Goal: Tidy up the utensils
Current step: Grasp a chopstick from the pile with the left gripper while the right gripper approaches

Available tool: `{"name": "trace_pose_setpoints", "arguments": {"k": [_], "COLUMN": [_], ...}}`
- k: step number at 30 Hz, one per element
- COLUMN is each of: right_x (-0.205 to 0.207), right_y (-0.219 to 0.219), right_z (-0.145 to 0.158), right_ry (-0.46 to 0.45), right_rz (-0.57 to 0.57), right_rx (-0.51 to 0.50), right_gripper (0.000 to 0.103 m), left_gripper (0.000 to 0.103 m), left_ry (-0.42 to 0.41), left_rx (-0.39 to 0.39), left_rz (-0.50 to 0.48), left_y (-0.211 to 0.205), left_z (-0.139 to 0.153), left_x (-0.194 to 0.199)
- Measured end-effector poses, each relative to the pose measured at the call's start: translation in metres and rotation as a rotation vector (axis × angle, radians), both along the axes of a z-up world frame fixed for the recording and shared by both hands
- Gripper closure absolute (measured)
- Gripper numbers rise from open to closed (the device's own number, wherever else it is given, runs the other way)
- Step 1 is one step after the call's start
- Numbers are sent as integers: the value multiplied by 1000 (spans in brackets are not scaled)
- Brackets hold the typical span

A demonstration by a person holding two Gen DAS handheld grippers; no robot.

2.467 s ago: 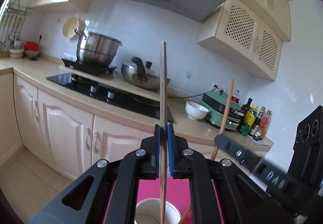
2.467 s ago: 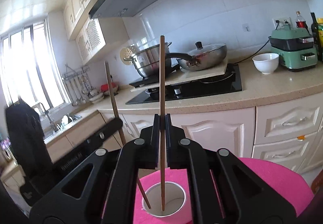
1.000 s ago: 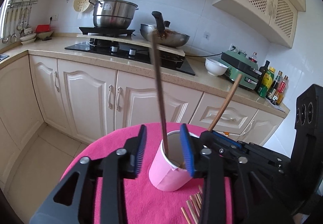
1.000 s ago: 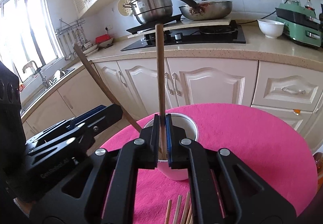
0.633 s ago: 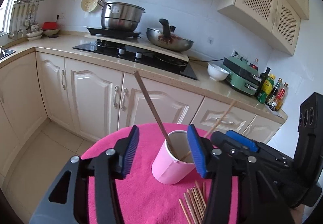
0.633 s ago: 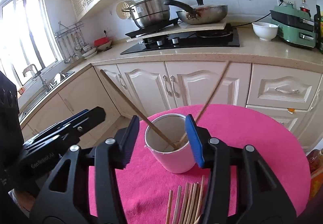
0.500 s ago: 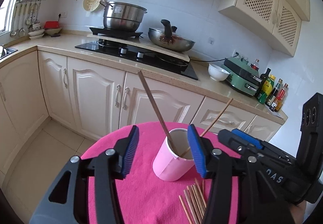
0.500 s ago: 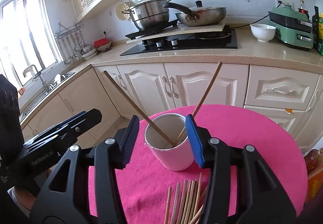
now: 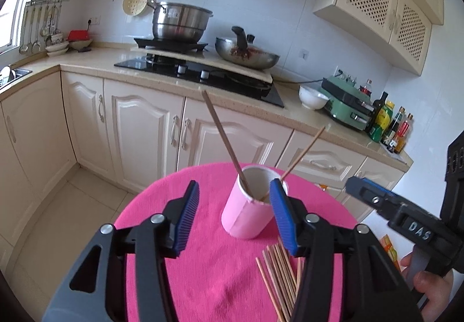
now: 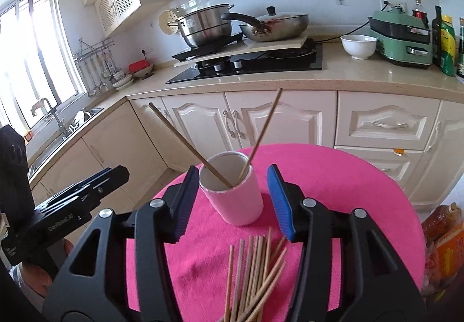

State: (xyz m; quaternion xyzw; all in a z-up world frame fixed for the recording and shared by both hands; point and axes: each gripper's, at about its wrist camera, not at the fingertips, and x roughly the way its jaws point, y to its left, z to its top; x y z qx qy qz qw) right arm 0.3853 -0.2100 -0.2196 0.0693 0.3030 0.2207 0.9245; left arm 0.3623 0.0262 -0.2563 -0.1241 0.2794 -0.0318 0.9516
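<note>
Both grippers, left (image 9: 233, 216) & right (image 10: 230, 201), spread, empty; two chopsticks (image 10: 190, 145) in pink cup (image 10: 236, 197), loose chopsticks (image 10: 255, 272) at 6 o'clock. Risk: nudging cup topples it.

Left gripper (image 9: 233, 214) and right gripper (image 10: 229, 203): black angular frames, silver screws, ribbed blue pads. The right gripper carries white "DAS" lettering beside its grey handle.

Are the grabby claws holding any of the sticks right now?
No. The left gripper and the right gripper are both open and hold nothing. Two chopsticks lean in the pink cup; the others lie on the pink cloth.
</note>
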Motion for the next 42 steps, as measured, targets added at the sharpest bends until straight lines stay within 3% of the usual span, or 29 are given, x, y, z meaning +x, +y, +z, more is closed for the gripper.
{"name": "trace_pose_setpoints", "arguments": {"k": [10,21,27,31,37,40,42], "right_x": [-26,-37,-37,-35,-34,-31,-29], "right_y": [-34,-62,-66,-63,-61,-60,-58], "right_z": [-26,-87,-106,-113,-121,-123,-127], "right_ry": [83,270,342,380,416,431,450], "right_rz": [-79,-144,-135,-130,-115,-111,-106], "right_rx": [-35,-58,-36,-38,-36,-35,-35], "right_gripper": [54,54,54,54,54,54,55], "left_gripper": [53,53,53,53,73,74,75], "left_ry": [114,366,475,512,583,613,632], "left_rx": [7,-30,-31,26,40,35,82], "left_rz": [-63,-187,-196,-182,-151,-150,-152], "left_y": [-19,-54,-70,-81,-78,-80,-88], "left_z": [-39,-114,-139,-148,-159,-160,-160], "left_x": [-12,1,15,23,33,40,45]}}
